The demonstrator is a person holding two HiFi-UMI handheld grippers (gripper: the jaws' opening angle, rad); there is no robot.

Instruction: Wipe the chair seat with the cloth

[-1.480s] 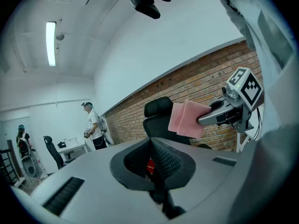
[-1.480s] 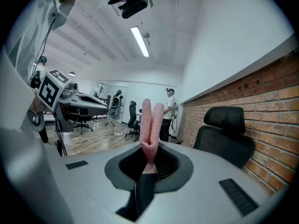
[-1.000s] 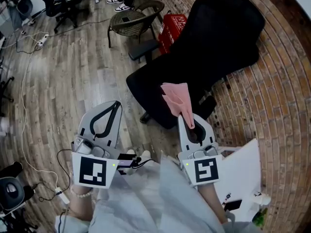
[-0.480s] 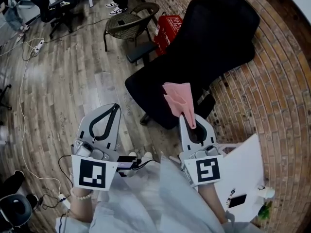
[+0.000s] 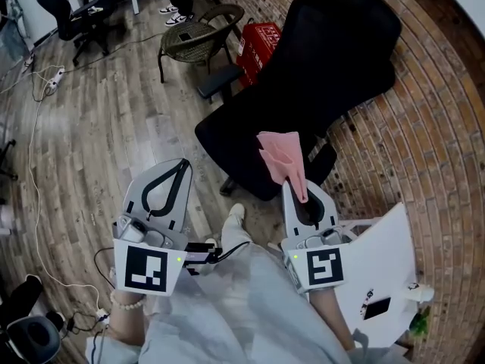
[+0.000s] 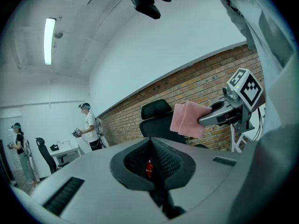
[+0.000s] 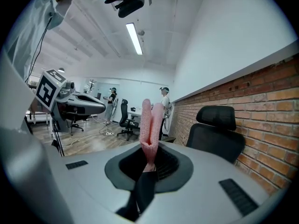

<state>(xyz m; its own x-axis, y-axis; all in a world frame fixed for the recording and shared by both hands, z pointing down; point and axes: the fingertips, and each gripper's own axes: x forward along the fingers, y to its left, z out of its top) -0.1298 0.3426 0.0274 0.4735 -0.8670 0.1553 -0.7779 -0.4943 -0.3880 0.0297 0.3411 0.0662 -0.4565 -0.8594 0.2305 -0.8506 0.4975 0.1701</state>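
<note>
Cloth (image 5: pixel 282 156) stays pinched in the right claw (image 5: pixel 298 192) (left claw (image 5: pixel 183 165) closed, empty); one step has brought the chair seat (image 5: pixel 231 139) nearer.

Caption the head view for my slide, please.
Right gripper holds pink cloth near the black chair seat; left gripper shut, empty.

An office or lab: office chairs (image 5: pixel 318 74), desks (image 7: pixel 135 113) at far left, brick wall (image 5: pixel 424 150), wood floor (image 5: pixel 91 120).
</note>
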